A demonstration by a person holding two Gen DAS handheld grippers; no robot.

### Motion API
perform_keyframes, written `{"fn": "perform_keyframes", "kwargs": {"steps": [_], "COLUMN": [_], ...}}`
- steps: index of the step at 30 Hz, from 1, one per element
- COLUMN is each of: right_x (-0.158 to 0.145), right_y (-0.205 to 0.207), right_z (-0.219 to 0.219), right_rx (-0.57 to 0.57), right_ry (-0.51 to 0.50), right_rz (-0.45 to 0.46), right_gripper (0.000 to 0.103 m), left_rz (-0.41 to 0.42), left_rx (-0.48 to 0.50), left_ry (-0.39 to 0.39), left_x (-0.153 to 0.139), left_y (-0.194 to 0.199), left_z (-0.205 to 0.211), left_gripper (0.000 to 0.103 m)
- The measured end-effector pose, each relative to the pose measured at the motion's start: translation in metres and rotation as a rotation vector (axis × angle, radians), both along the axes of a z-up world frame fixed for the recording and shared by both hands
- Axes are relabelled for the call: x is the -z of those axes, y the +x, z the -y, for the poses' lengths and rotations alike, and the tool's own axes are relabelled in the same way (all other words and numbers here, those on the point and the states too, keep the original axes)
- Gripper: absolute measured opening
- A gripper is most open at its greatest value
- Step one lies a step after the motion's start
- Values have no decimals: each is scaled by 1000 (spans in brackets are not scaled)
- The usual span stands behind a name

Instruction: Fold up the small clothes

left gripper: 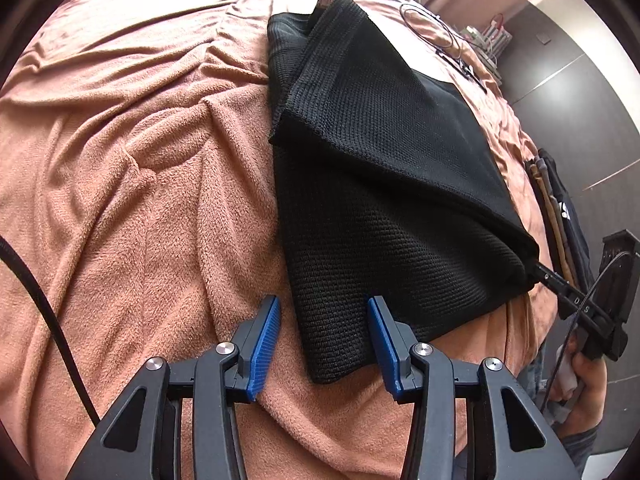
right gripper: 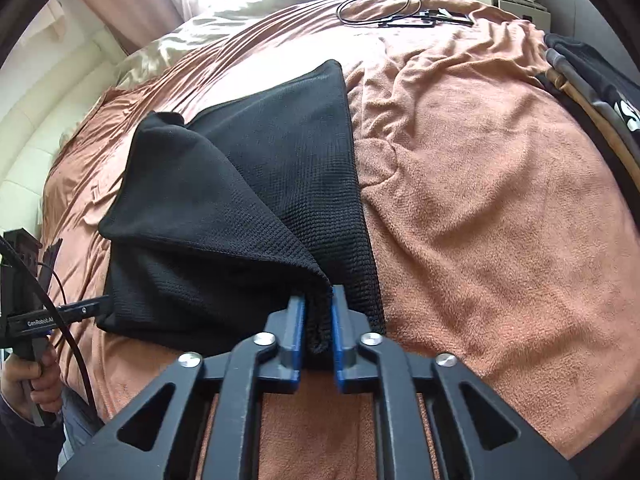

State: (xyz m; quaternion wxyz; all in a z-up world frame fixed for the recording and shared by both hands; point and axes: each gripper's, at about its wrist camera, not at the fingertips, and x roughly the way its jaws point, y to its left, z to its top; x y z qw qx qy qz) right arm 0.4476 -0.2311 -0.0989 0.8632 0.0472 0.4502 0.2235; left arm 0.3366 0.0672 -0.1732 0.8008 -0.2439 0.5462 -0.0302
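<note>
Right wrist: garment (right gripper: 248,200) corner in gripper (right gripper: 319,312)

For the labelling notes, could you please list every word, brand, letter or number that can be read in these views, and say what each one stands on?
"GenRobot.AI": on the black bar of the left gripper, seen from the right wrist view.
"D" and "S": white letters on the black finger of the right gripper, left wrist view; anything between them is unreadable.
White print on the dark folded clothes at the bed edge: cut off, perhaps an "S", not readable.
</note>
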Motion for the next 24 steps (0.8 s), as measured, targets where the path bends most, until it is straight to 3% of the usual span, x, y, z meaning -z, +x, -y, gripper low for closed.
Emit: {"fn": "perform_keyframes", "kwargs": {"steps": [4, 9, 19, 22, 24], "right_x": [-7, -6, 19, 8, -2], "right_y": [-3, -6, -3, -10, -17], "right_z": [13, 32, 43, 38, 31], "right_rx": [5, 19, 53, 51, 36], "right_ry": [87, 150, 143, 90, 19], "right_rz": [0, -16, -59, -26, 19], "right_gripper": [4, 3, 4, 11, 27], "left_rz": [-6, -8, -24, -33, -25], "left_rx": [33, 50, 58, 57, 45], "left_ry": [1, 3, -2, -33, -48], "left_x": [1, -1, 0, -2, -5], "left_y": [-1, -3, -6, -7, -9], "left_z": [0, -1, -6, -11, -16], "left_gripper": [23, 12, 11, 11, 12]}}
